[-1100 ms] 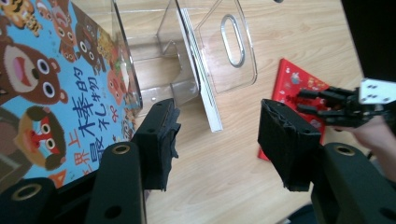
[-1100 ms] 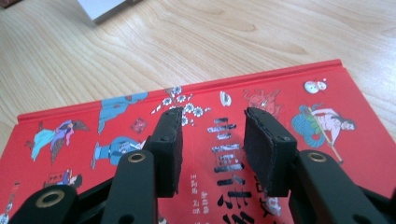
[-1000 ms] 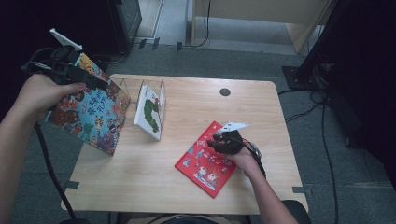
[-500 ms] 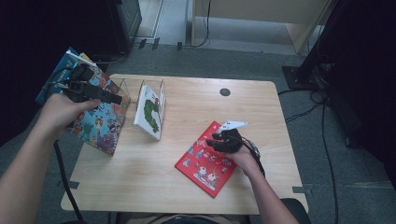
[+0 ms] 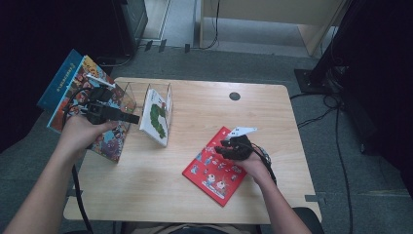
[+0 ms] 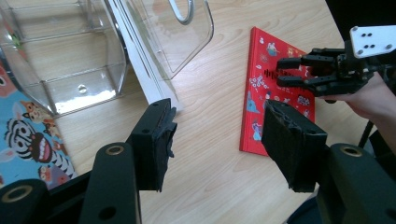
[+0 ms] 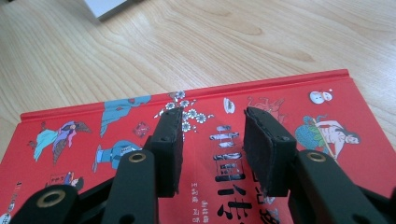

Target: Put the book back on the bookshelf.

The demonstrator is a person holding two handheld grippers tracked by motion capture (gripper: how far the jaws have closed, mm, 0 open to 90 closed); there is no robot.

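A colourful picture book [image 5: 73, 90] leans at the left end of a clear plastic rack [image 5: 130, 96]. My left gripper [image 5: 134, 118] is just in front of that book and points right over the table; its jaws are open with nothing between them [image 6: 219, 126]. The book's blue zebra cover [image 6: 23, 140] and the rack [image 6: 70, 60] lie to their left. A white caterpillar book [image 5: 156, 117] stands in the rack. A red book [image 5: 214, 170] lies flat at the front right. My right gripper [image 5: 223, 148] hovers low over its cover [image 7: 280, 102], jaws open [image 7: 212, 135], gripping nothing.
The wooden table [image 5: 195, 204] has a dark round grommet [image 5: 234, 96] near its far edge. Cables [image 5: 336, 107] run across the grey floor to the right. Dark furniture [image 5: 131, 19] stands behind the table's left corner.
My left hand has come down and to the right, from the top of the colourful book to in front of it. The right hand and red book have stayed put.
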